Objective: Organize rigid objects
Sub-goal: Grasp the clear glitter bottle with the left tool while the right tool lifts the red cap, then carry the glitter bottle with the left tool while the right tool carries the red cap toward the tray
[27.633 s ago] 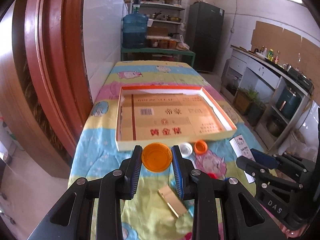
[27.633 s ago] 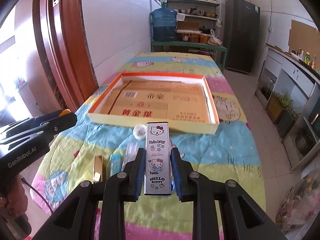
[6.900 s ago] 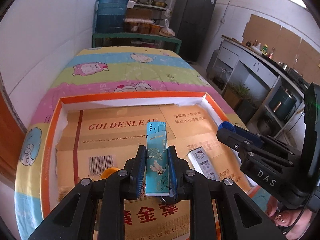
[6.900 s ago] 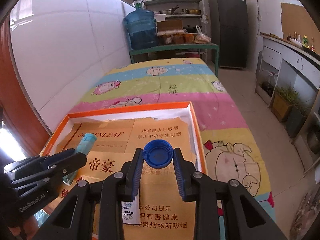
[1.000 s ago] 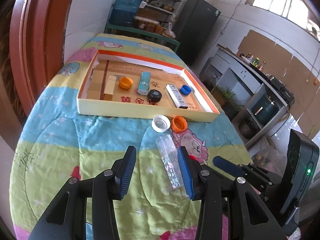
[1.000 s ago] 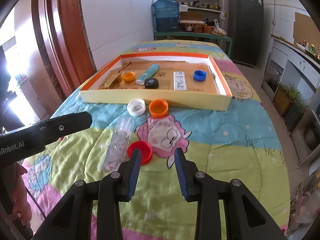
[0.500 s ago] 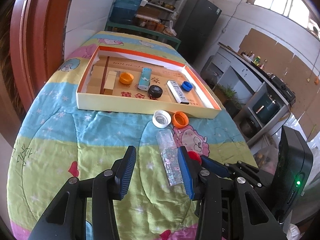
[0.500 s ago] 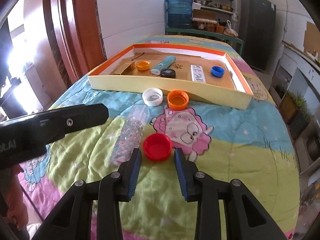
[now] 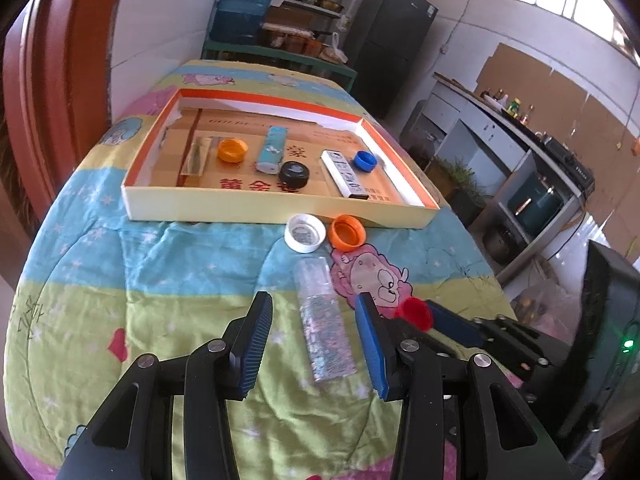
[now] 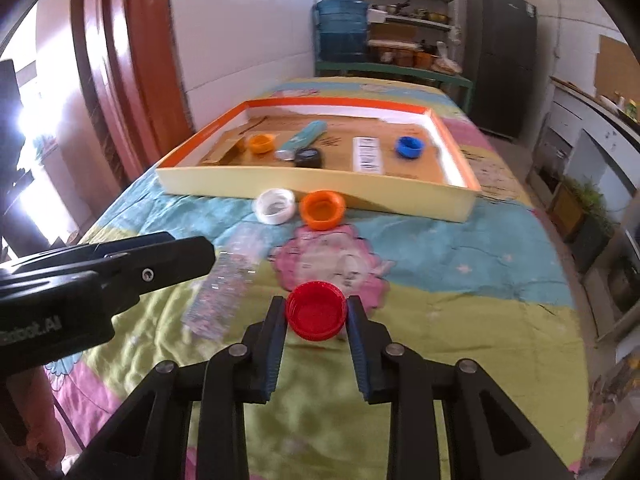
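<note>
A shallow cardboard tray (image 9: 276,210) (image 10: 312,186) on the quilted table holds a gold bar, an orange cap, a teal lighter (image 9: 273,150), a black cap, a Hello Kitty lighter (image 9: 345,174) and a blue cap (image 10: 409,147). In front of it lie a white cap (image 9: 305,233), an orange cap (image 9: 347,232) and a clear glitter bottle (image 9: 326,326) (image 10: 224,290). My left gripper (image 9: 316,342) is open around the bottle. My right gripper (image 10: 316,320) is open, its fingers either side of a red cap (image 10: 317,310) (image 9: 416,312).
A red-brown door frame (image 10: 132,72) and white wall run along the left. Beyond the table stand a water jug (image 9: 242,20), shelves and a dark fridge (image 9: 390,40). Counters and appliances line the right side (image 9: 532,184).
Both grippers have moved forward and down. The left now brackets the glitter bottle; the right has closed in on the red cap, which now sits between its fingers.
</note>
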`<state>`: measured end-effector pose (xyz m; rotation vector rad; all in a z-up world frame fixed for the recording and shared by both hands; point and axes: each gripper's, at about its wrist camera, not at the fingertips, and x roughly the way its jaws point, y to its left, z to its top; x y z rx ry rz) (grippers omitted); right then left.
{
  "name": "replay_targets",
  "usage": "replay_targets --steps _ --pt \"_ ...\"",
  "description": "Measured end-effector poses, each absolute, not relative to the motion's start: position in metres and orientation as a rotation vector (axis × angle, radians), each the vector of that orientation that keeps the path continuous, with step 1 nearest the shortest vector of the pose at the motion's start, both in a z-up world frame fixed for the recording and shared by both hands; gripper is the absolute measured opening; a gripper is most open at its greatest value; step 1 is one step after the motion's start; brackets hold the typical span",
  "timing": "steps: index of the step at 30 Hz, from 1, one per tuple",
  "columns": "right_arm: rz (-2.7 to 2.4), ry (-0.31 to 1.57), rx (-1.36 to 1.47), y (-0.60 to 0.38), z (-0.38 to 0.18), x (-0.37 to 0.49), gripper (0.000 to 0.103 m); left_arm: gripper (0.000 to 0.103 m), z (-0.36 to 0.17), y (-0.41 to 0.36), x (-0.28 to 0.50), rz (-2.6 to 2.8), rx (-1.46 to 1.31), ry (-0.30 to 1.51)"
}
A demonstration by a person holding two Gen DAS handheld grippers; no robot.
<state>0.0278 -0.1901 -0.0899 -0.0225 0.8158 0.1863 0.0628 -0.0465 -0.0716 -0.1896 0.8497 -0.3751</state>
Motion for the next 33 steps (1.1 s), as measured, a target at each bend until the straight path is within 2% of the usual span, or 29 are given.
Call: replay_targets --steps 11,22,23,25,33 --pt "0.172 0.808 0.026 -0.213 -0.092 0.021 0.03 0.044 -0.084 -0.091 0.062 -0.235 -0.064 0.88" --pt "0.178 0.807 0.062 -0.223 -0.096 0.016 0.03 0.044 -0.095 -0.09 0.064 -0.21 -0.09 0.898" --pt "0.181 0.806 0.068 -0.223 -0.096 0.016 0.03 0.039 -0.095 -0.089 0.064 -0.214 -0.093 0.896" --pt "0.186 0.806 0.077 -0.225 -0.097 0.016 0.03 0.02 -0.095 -0.085 0.064 -0.199 -0.093 0.893" --pt "0.206 0.806 0.087 -0.225 -0.097 0.015 0.03 0.02 -0.096 -0.077 0.064 -0.222 -0.124 0.887"
